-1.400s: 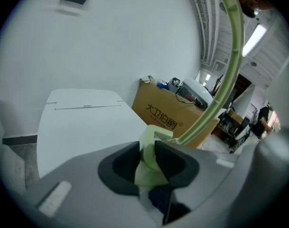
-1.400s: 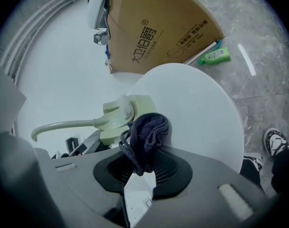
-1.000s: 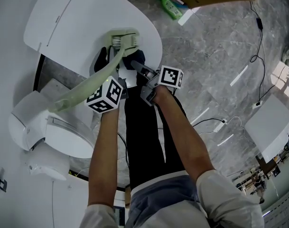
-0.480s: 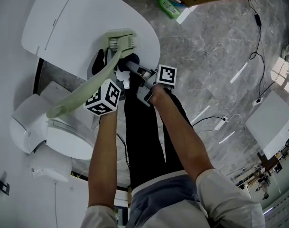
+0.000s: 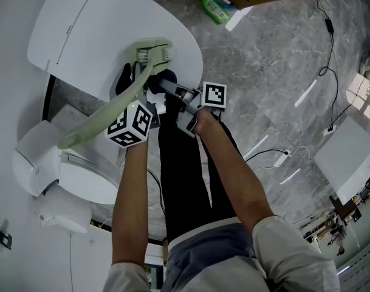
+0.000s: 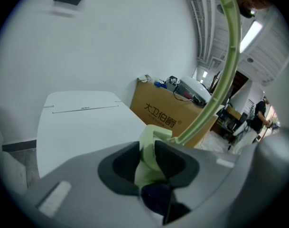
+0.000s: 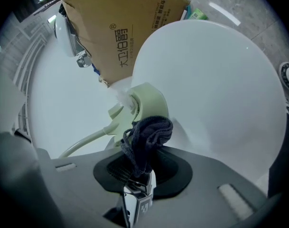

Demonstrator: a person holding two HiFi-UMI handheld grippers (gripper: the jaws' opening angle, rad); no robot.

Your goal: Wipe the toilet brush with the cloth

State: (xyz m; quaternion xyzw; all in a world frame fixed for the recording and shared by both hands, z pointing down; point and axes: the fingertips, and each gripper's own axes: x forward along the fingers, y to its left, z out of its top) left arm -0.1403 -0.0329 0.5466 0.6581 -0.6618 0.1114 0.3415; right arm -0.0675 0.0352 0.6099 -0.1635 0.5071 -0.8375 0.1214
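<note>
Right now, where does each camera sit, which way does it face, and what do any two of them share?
Head view: on the person's head, facing steeply down at both arms, the left tongs on the toilet brush, the right tongs holding the cloth.
Left gripper view: rides the left tongs, looking along jaws shut on the brush's handle toward a cardboard box.
Right gripper view: rides the right tongs, looking along jaws clamping the cloth at the brush's head.
Shared: both gripper views show the box and the white surface.
</note>
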